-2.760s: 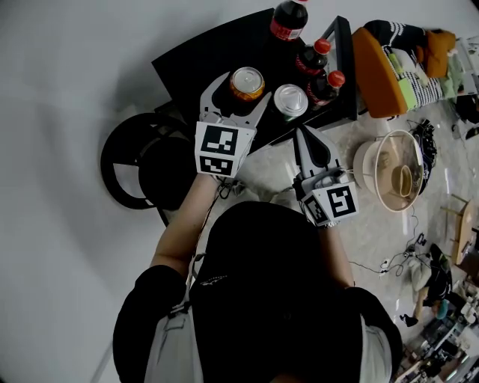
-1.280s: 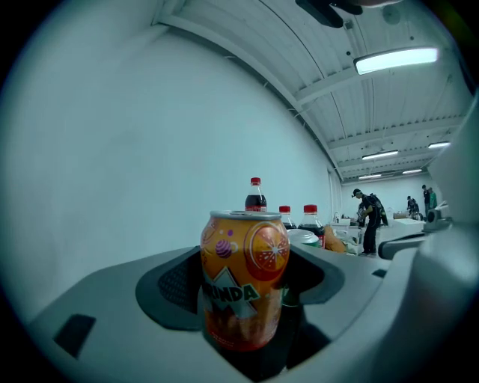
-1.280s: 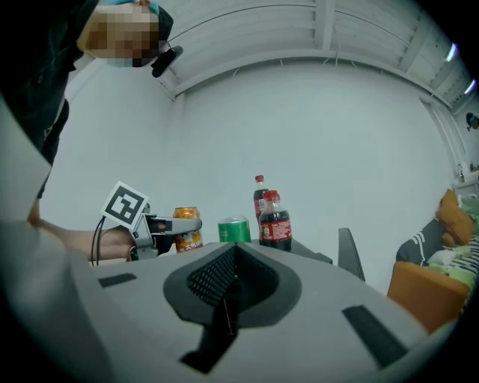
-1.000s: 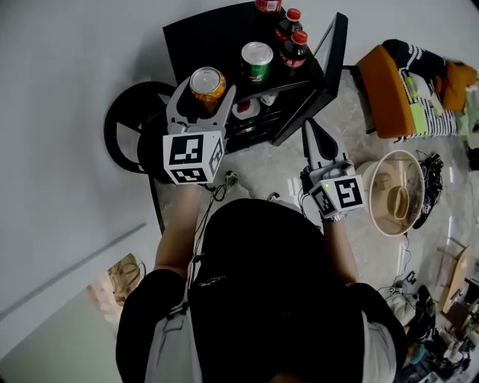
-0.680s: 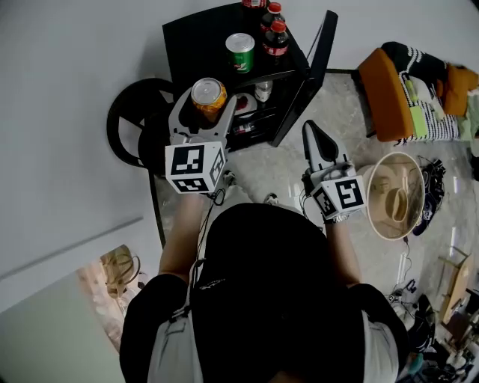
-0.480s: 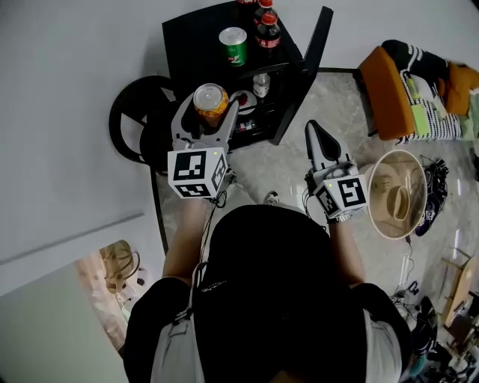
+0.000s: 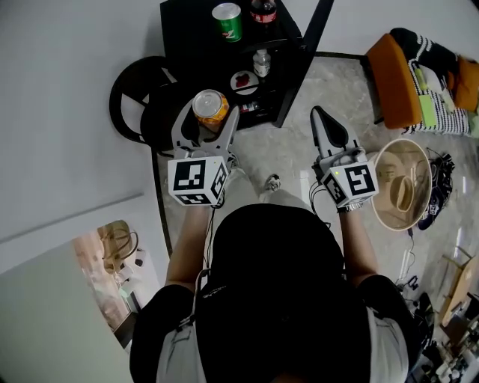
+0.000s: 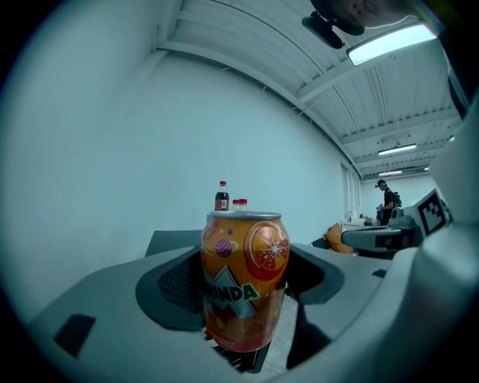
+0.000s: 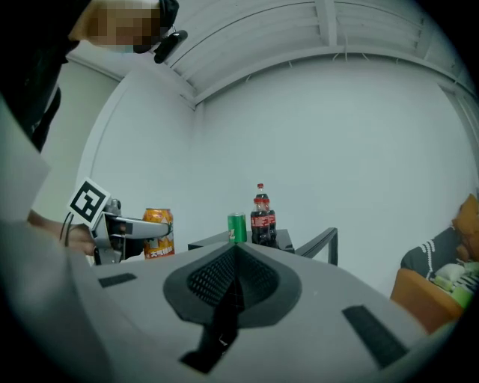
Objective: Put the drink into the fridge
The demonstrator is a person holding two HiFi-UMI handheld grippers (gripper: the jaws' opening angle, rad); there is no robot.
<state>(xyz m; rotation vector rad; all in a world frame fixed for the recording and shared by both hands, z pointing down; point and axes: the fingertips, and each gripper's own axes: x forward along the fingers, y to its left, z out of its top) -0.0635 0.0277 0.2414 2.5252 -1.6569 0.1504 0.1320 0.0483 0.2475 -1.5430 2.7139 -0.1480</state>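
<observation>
An orange soda can [image 7: 210,109] [image 8: 245,288] [image 9: 158,232] stands upright between the jaws of my left gripper [image 7: 206,114] [image 8: 247,299], which is shut on it, in the air short of the fridge. The small black fridge [image 7: 187,34] [image 9: 209,241] stands against the wall with its door [image 7: 313,34] [image 9: 323,241] swung open. On its top stand a green can [image 7: 227,21] [image 9: 236,227] and cola bottles [image 7: 263,10] [image 9: 262,213] [image 8: 222,197]. My right gripper [image 7: 319,114] [image 9: 230,278] is shut and empty, over the floor right of the door.
Inside the fridge a small bottle [image 7: 260,62] and a red-lidded item [image 7: 242,80] sit on shelves. A black round stand [image 7: 138,93] lies left of the fridge. An orange bag [image 7: 397,71] and a beige round basket [image 7: 404,183] are at the right.
I have backed away from the fridge, which now lies farther up the view. My left gripper came back and down with the orange can; the right one stayed shut alongside.
</observation>
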